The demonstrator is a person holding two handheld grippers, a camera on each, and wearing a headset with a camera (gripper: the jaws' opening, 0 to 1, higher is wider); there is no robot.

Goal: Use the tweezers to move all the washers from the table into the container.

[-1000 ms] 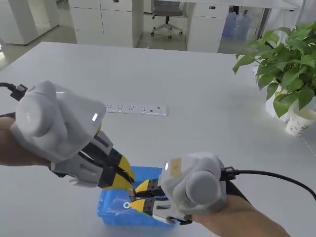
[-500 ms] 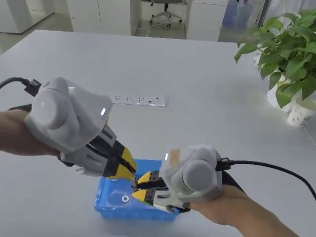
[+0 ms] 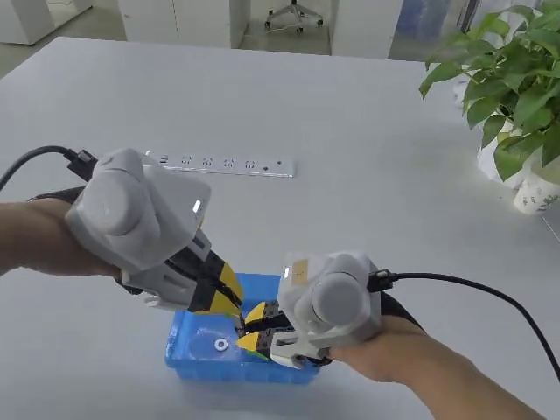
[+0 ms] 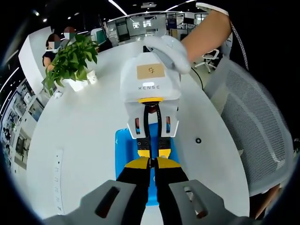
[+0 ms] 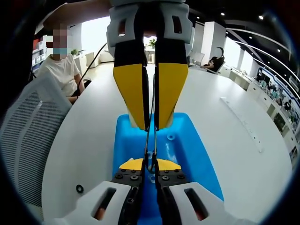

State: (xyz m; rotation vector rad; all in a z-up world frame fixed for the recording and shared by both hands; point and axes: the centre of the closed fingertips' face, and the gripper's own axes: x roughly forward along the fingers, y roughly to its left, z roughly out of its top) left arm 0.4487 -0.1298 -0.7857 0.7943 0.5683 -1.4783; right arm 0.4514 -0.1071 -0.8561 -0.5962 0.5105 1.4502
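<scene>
The blue container [image 3: 188, 363] stands at the table's near edge, with one washer [image 3: 220, 344] lying flat inside it. My left gripper [image 3: 229, 302] and right gripper [image 3: 249, 328] meet tip to tip just over it. In the right gripper view thin tweezers [image 5: 150, 145] run from between the left gripper's yellow fingers [image 5: 136, 93] down into my right gripper [image 5: 150, 165]; both are shut on them. A washer [image 5: 171, 137] rests on the container floor [image 5: 187, 154]. Another washer [image 5: 79, 189] lies on the white table beside the container, and it is also seen as a loose washer [image 4: 198, 140].
A white power strip [image 3: 219, 164] lies across the table beyond the grippers. A potted plant [image 3: 516, 79] in a white pot [image 3: 535, 197] stands at the far right. A mesh chair [image 4: 262, 117] is beside the table. The right gripper's cable [image 3: 472, 293] trails right.
The head camera has tilted, so the whole scene sits higher. Both grippers stay tip to tip over the container. The washer now lies a little clear of the tips on the container floor.
</scene>
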